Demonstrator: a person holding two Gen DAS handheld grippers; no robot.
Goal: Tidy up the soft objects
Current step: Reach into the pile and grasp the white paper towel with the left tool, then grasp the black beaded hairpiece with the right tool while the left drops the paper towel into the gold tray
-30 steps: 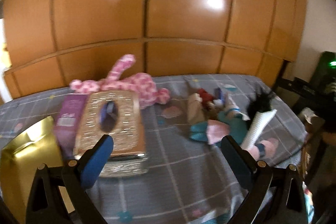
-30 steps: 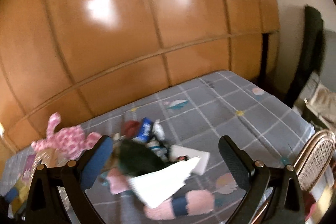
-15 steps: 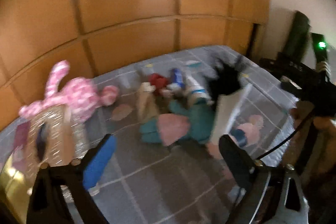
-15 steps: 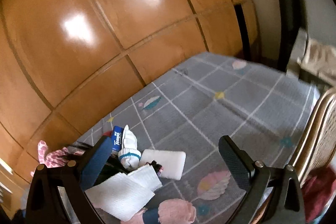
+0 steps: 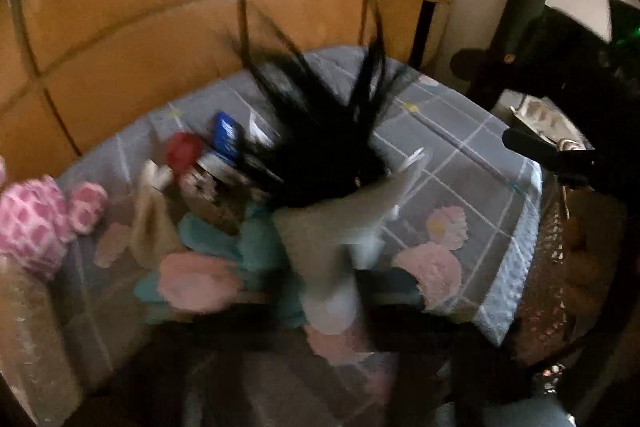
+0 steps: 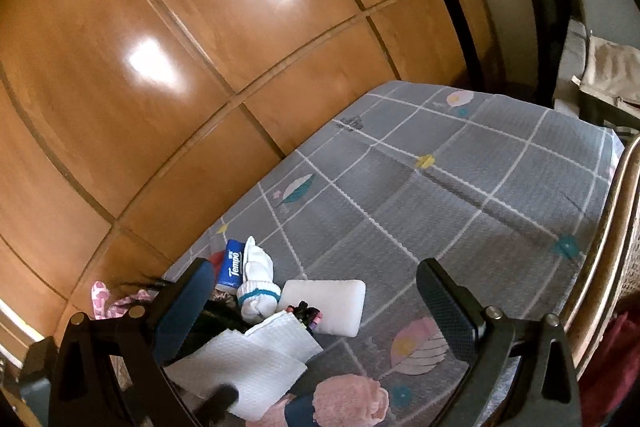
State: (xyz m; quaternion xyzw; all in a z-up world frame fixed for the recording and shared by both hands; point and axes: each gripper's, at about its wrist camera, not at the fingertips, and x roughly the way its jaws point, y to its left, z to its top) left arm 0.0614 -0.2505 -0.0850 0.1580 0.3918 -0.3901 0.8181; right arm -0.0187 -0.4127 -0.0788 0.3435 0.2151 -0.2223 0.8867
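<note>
I am seeing my left tongs (image 5: pixel 344 291) pressed together, having just closed; through the blur I cannot tell whether they are pinching the white paper towel (image 5: pixel 320 247) in front of them. My right tongs (image 6: pixel 316 303) are standing spread over the bed (image 6: pixel 460 187), the rolled sock (image 6: pixel 256 287) lying at their eleven o'clock, touching the white pad (image 6: pixel 332 303).

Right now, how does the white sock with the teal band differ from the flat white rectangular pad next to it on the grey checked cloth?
The white sock with the teal band is bunched and lumpy; the flat white rectangular pad lies smooth with rounded corners. The sock carries a teal stripe at its cuff; the pad is plain white. The sock rests against a blue tissue pack; the pad lies farther right, with a corner under the white paper sheets. Both are white and lie on the grey checked cloth.
</note>
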